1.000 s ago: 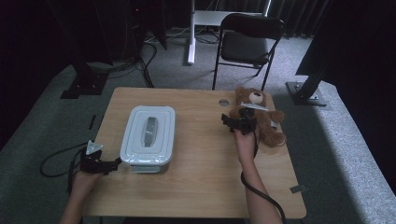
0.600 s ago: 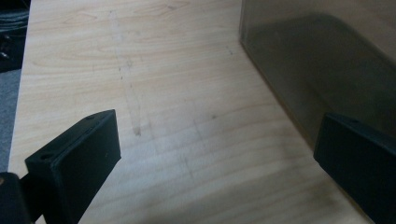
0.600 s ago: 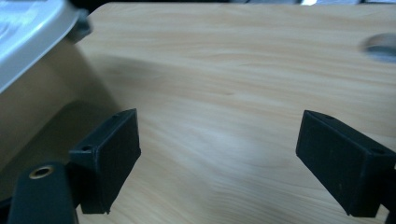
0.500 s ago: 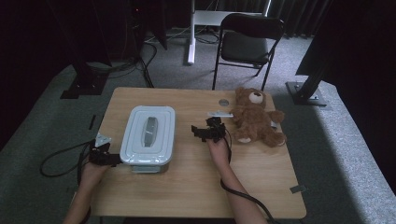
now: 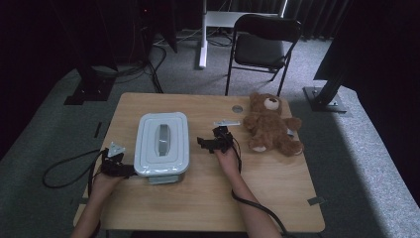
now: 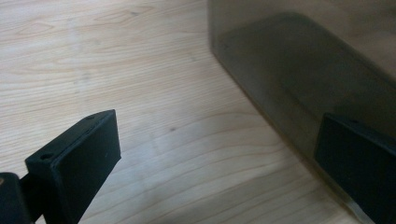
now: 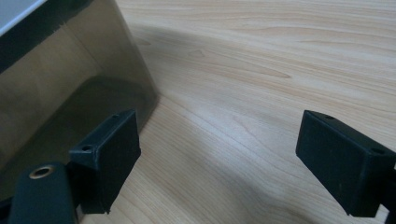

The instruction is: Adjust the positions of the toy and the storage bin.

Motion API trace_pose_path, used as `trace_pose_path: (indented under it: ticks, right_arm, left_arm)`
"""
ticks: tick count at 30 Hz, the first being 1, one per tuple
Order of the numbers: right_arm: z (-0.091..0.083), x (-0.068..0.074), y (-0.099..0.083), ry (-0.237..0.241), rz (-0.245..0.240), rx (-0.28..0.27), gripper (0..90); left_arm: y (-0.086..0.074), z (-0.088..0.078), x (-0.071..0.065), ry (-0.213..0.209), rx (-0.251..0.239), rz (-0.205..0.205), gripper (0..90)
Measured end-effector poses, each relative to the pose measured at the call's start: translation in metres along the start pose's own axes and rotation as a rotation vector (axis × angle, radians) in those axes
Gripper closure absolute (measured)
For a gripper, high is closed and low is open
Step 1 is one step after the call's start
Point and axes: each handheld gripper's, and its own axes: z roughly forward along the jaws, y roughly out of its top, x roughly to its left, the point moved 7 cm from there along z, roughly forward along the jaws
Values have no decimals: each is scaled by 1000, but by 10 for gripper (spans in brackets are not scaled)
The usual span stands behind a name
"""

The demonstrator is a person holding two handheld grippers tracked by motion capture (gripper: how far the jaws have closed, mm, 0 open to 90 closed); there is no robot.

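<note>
The high view is dim, the room around the worktop (image 5: 208,198) almost black, with pale light falling on the floor at right. Both gripper views are brighter and warmer; their near jaws are soft, casting diffuse shadows.

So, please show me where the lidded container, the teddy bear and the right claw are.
lidded container (image 5: 162,142), high view, on the lid's grey handle.
teddy bear (image 5: 267,128), high view, on its belly.
right claw (image 5: 207,142), high view, between its fingertips.
</note>
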Motion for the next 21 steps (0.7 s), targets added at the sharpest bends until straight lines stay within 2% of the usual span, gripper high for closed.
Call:
trace_pose_path:
  ticks: [4,13,18,21]
  right_arm:
    - [3,-4,0,11,9,9,130]
    - [12,-2,-1,55,-14,34,130]
    - [15,-1,-1,70,-31,42,130]
    - [17,-2,1,73,-31,44,130]
  left_arm:
    - [4,4,-9,-15,4,9,13]
    - [13,15,-32,-67,8,47,13]
    - [16,20,-32,-55,2,39,13]
    - [19,21,-25,-40,-8,11,13]
